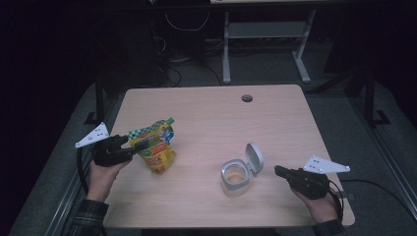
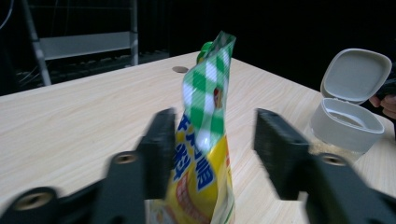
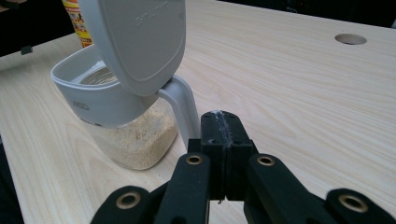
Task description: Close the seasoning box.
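A yellow and green snack pouch (image 1: 156, 146) stands upright on the left part of the wooden table (image 1: 211, 113). My left gripper (image 1: 134, 147) is open with its jaws on either side of the pouch (image 2: 205, 107); one jaw is at the pouch's side, the other stands apart from it. A clear container (image 1: 234, 177) with a grey rim and some pale crumbs in it sits right of centre, its hinged lid (image 1: 254, 158) flipped up. My right gripper (image 1: 278, 170) is shut and empty, just right of the container (image 3: 116, 102), with its tip (image 3: 225, 126) near the lid's hinge arm (image 3: 183, 109).
A round cable hole (image 1: 247, 98) is in the table's far middle. Behind the table stand a white desk frame (image 1: 265, 44) and cables on the floor. The person's hand (image 2: 385, 105) shows beyond the container in the left gripper view.
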{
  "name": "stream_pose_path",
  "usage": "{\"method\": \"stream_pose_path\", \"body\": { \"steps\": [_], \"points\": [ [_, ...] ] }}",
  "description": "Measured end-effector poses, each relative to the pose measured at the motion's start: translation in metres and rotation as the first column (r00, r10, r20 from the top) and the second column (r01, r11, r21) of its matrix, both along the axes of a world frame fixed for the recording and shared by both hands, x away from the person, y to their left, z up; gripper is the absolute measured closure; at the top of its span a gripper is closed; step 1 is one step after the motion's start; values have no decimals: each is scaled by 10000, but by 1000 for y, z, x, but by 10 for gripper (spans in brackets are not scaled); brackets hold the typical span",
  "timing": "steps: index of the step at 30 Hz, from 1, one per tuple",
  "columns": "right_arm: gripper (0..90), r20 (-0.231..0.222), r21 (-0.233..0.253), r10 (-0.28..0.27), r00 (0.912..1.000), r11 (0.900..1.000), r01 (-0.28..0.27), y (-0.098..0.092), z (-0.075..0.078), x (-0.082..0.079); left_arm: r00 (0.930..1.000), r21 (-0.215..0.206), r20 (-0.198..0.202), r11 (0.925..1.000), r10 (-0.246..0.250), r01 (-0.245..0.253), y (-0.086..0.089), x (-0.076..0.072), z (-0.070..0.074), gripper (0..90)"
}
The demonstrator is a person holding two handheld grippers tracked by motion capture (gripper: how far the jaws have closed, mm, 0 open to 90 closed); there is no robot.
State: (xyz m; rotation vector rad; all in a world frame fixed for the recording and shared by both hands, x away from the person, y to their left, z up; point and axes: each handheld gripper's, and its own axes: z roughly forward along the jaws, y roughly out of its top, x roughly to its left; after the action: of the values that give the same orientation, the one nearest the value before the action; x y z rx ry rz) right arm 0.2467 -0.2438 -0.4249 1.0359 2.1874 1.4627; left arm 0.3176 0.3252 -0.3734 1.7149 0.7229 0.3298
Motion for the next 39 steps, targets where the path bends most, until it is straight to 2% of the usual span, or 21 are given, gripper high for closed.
{"method": "stream_pose_path", "body": {
  "steps": [7,10,15,22,28,32,38,39],
  "points": [
    [892,11,-57,-56,10000,10000,56,0,1,0,9998,433,-116,9989,178,-173,10,-12,-2,308],
    [892,-4,-88,-100,9999,9999,100,0,1,1,9992,719,-161,9968,354,-341,14,-22,-5,240],
    [891,-58,-91,-108,9999,9999,108,0,1,3,9973,1244,-493,9911,542,-477,18,-40,-15,177],
    [890,-117,10,-114,9999,9999,114,-1,3,7,9934,1719,-971,9842,604,-430,15,-64,-34,154],
    [891,-83,128,-4,10000,9999,5,1,7,15,9916,1977,-1179,9799,522,-281,6,-77,-42,147],
    [890,-56,92,101,9999,9999,-101,4,11,19,9917,2045,-1233,9788,361,-102,1,-80,-45,147],
    [891,-4,388,314,9995,9988,-314,8,18,26,9908,2057,-1342,9786,172,108,-8,-79,-49,147],
    [891,28,439,350,9994,9984,-350,8,20,27,9909,2162,-1343,9762,93,201,-9,-79,-49,147]
  ]
}}
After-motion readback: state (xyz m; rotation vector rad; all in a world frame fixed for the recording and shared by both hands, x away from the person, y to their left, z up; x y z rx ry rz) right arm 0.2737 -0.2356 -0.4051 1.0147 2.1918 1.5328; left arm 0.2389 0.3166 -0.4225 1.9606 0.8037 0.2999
